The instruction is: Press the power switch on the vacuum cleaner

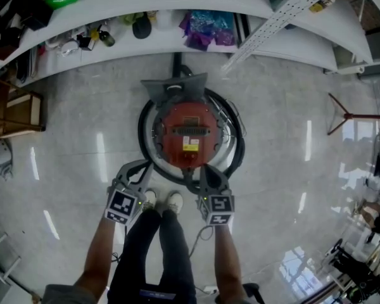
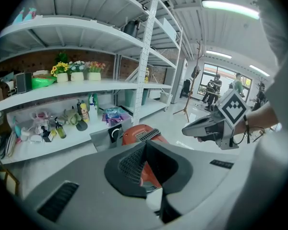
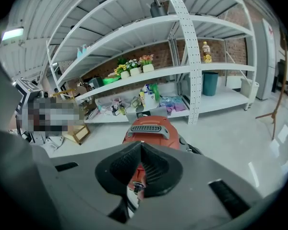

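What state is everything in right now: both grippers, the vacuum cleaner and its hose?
Left gripper: fingers shut, nothing between them, not touching the vacuum.
Right gripper: fingers shut, empty, also not touching the vacuum.
Vacuum cleaner: standing on the floor, handle on top, nothing pressing on it.
Hose: coiled around the vacuum's body.

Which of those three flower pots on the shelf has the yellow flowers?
The leftmost pot; the middle one holds pale flowers, and the right one pinkish ones.
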`<state>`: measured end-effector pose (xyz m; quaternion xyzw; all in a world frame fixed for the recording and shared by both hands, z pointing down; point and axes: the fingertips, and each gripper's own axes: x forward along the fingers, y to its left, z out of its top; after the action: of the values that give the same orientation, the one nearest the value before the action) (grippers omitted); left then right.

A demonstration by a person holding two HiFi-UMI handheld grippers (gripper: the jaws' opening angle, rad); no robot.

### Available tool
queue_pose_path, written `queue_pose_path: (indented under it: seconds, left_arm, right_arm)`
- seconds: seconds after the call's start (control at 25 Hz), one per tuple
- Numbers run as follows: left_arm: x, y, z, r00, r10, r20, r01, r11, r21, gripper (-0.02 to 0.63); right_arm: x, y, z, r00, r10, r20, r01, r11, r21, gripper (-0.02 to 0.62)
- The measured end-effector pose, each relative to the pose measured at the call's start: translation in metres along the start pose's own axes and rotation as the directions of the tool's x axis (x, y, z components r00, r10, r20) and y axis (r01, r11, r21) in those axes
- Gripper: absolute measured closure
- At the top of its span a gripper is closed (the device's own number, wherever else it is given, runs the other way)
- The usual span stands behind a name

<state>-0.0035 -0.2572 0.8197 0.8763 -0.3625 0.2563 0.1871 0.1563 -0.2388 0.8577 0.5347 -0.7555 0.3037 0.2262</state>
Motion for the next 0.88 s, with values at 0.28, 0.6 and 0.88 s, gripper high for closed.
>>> queue_pose_path:
  seconds: [0.28, 0.6, 0.88]
  left_arm:
    - [0.015, 0.004, -0.012, 1.000, -0.005, 0.009, 0.005, 1.000, -0.004, 0.598]
    - [0.024, 0.008, -0.032, 1.000, -0.020, -0.002, 0.020, 1.000, 0.011, 0.598]
    - [0.029, 0.012, -0.036, 1.000, -0.018, 0.002, 0.018, 1.000, -0.007, 0.598]
  right_arm:
    - [0.023, -0.005, -0.019, 0.999, 0.004, -0.036, -0.004, 1.000, -0.015, 0.584]
    - [0.041, -0.007, -0.028, 0.999, 0.009, -0.038, -0.009, 1.000, 0.003, 0.584]
    - [0.054, -0.005, -0.032, 0.999, 0.013, -0.037, -0.012, 1.000, 0.010, 0.584]
